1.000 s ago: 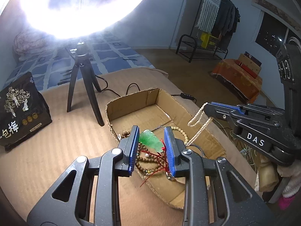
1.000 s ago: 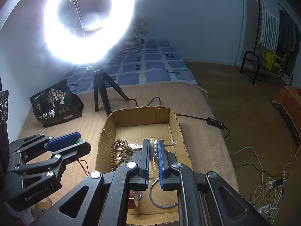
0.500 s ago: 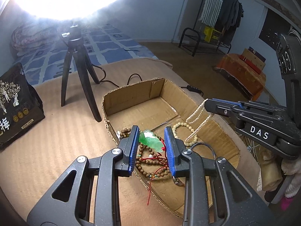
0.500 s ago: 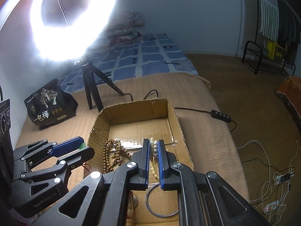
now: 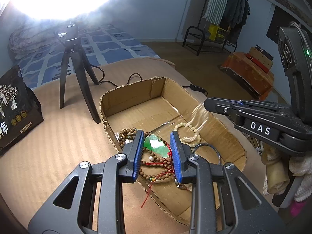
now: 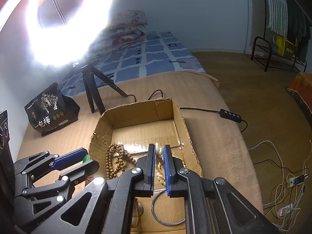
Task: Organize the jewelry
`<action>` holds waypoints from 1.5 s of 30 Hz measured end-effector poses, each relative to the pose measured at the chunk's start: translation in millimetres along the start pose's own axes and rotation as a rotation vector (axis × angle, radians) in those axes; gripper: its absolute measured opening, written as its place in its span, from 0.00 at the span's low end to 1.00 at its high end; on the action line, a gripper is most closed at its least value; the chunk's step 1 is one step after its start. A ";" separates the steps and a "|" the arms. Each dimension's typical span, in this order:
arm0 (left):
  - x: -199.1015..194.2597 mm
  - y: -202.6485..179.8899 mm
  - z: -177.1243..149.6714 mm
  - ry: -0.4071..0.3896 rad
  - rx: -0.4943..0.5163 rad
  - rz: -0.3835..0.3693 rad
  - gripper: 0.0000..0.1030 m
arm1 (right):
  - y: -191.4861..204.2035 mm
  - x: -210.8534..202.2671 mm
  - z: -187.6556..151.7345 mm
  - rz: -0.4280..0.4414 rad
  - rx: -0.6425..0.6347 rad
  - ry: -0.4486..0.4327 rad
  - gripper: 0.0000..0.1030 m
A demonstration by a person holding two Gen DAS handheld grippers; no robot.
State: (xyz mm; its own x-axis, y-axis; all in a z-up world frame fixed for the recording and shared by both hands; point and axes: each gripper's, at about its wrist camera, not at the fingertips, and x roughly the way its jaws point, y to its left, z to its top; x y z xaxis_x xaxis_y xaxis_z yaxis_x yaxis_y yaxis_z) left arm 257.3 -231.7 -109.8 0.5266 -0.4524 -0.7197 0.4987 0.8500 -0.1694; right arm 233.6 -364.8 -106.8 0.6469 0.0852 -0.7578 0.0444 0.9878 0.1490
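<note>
Though lower than before, right tool (image 6: 159, 164) clenched on pearl strand (image 5: 197, 117); left tool (image 5: 157, 152) released over box (image 5: 134, 97).

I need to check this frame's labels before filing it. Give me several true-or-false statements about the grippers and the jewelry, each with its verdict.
1. The right gripper is shut on the cream bead necklace. True.
2. The left gripper is clamped on the green jade pendant. False: it is open, its fingers on either side of the pendant.
3. The brown wooden bead strand lies inside the open cardboard box. True.
4. The silver metal bangle lies on the tan blanket outside the box. False: it lies inside the box.
</note>
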 end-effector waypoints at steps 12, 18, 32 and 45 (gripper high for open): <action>-5.4 -4.7 -3.8 -0.011 0.005 0.035 0.54 | -1.8 -6.9 0.5 -0.055 0.008 -0.036 0.68; -11.3 -2.9 -4.1 -0.004 -0.006 0.033 0.54 | 2.3 -15.4 2.7 -0.072 0.005 -0.049 0.82; -54.7 -3.2 -7.7 -0.041 -0.007 0.050 0.54 | 20.9 -52.6 1.2 -0.090 -0.027 -0.090 0.83; -121.3 -9.2 -25.6 -0.093 -0.005 0.052 0.54 | 46.8 -111.4 -18.3 -0.098 -0.060 -0.145 0.85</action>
State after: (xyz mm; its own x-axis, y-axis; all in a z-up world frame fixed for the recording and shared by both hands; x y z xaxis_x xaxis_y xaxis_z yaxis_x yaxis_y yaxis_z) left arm 171.2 -177.7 -38.2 0.6137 -0.4305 -0.6619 0.4658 0.8743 -0.1367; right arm 149.7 -325.7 -27.1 0.7447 -0.0268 -0.6668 0.0698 0.9968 0.0378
